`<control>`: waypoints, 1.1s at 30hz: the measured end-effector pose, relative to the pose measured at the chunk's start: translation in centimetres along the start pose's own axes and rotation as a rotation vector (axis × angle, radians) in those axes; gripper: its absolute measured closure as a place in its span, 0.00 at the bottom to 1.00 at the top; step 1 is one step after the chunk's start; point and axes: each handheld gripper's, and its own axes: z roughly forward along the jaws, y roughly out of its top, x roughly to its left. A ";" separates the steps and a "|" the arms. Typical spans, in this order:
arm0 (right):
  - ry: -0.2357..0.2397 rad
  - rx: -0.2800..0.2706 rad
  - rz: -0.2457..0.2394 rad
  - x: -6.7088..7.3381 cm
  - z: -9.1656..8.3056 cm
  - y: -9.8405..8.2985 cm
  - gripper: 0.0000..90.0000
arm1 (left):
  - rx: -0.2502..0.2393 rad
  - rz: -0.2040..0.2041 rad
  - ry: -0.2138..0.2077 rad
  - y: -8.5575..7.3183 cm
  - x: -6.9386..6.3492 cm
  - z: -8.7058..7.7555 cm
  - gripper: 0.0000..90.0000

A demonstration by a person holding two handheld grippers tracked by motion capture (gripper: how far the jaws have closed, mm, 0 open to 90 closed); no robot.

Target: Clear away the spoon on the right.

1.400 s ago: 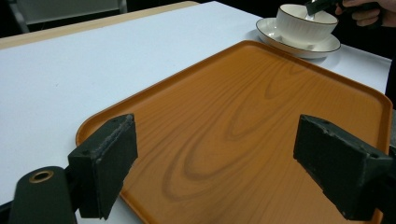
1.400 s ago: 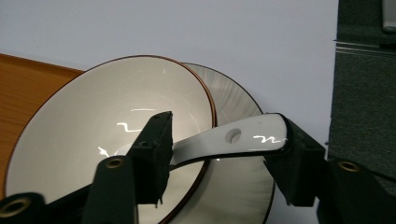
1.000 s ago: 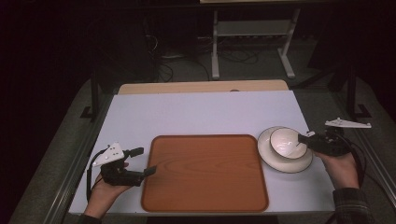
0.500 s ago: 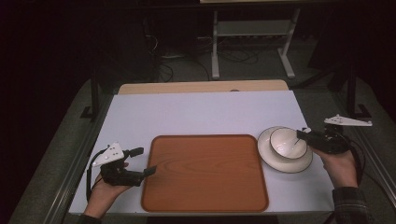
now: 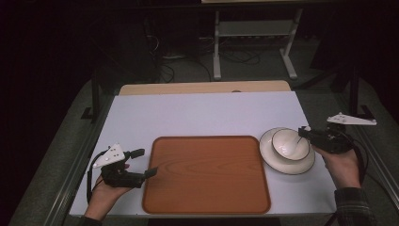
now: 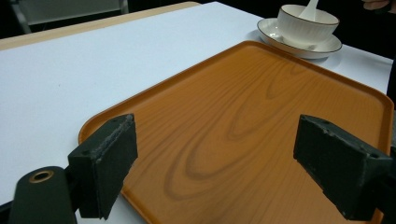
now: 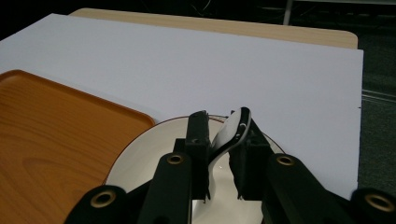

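Observation:
A white bowl (image 5: 288, 147) stands on a white saucer (image 5: 284, 165) just right of the wooden tray (image 5: 207, 174). A white spoon (image 7: 232, 132) leans in the bowl, handle up. My right gripper (image 5: 303, 133) reaches over the bowl's right rim; its jaws have just been closing and now press on the spoon handle from both sides (image 7: 225, 125). My left gripper (image 5: 147, 162) rests at the tray's left edge, open, with nothing between its jaws (image 6: 215, 168). The left gripper view looks across the tray (image 6: 243, 116) to the bowl (image 6: 306, 25) and the spoon (image 6: 310, 7).
The white table top (image 5: 197, 115) runs back to a pale wooden strip (image 5: 202, 87). Dark floor, cables and a metal stand (image 5: 254, 42) lie behind the table. The tray carries nothing.
The right gripper's jaws have narrowed around the spoon handle at the bowl's right rim. The left hand and gripper have stayed where they were.

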 end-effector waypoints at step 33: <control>0.026 -0.040 -0.043 0.7 -1.4 2.2 0.93 | 0.000 -0.001 -0.001 0.0 0.1 0.0 0.14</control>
